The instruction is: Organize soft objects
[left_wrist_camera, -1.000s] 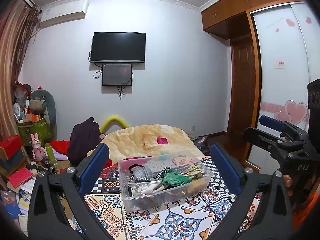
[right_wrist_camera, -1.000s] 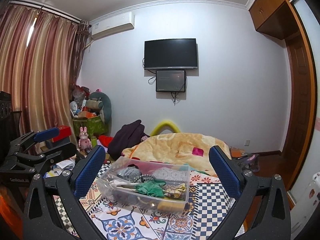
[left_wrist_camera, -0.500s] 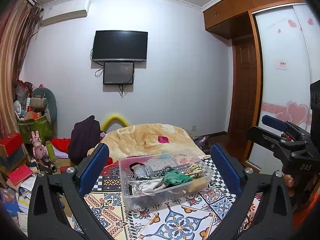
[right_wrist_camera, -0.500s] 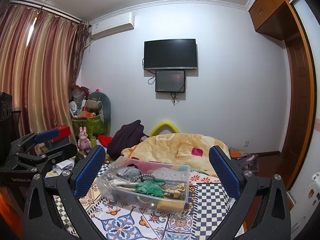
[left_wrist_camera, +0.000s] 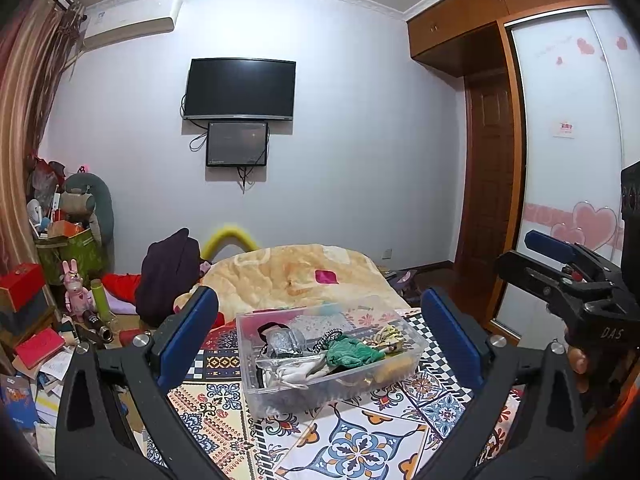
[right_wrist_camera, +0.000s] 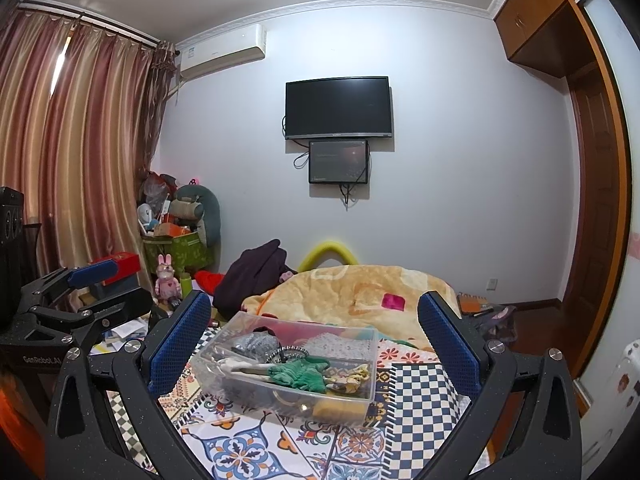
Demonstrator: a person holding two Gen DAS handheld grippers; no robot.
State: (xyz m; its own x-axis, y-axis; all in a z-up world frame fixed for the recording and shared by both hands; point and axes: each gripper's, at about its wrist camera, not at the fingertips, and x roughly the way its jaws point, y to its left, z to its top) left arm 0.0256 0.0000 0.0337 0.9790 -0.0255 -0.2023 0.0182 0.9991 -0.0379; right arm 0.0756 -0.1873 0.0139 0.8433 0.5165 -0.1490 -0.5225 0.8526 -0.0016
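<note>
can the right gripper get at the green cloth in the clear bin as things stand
Probably yes. The right gripper has its jaws wide open and empty, the clear bin has no lid, and the green cloth lies on top of the pile.

pale wall [right_wrist_camera: 460, 160], wall-mounted television [right_wrist_camera: 338, 107], striped curtains [right_wrist_camera: 72, 152], air conditioner [right_wrist_camera: 222, 50], wooden wardrobe [left_wrist_camera: 492, 152]

Bedroom clutter beyond the patterned cloth

A black television [right_wrist_camera: 338, 107] hangs on the wall; a pink rabbit toy [right_wrist_camera: 168, 282] stands beside the curtain [right_wrist_camera: 60, 152].
</note>
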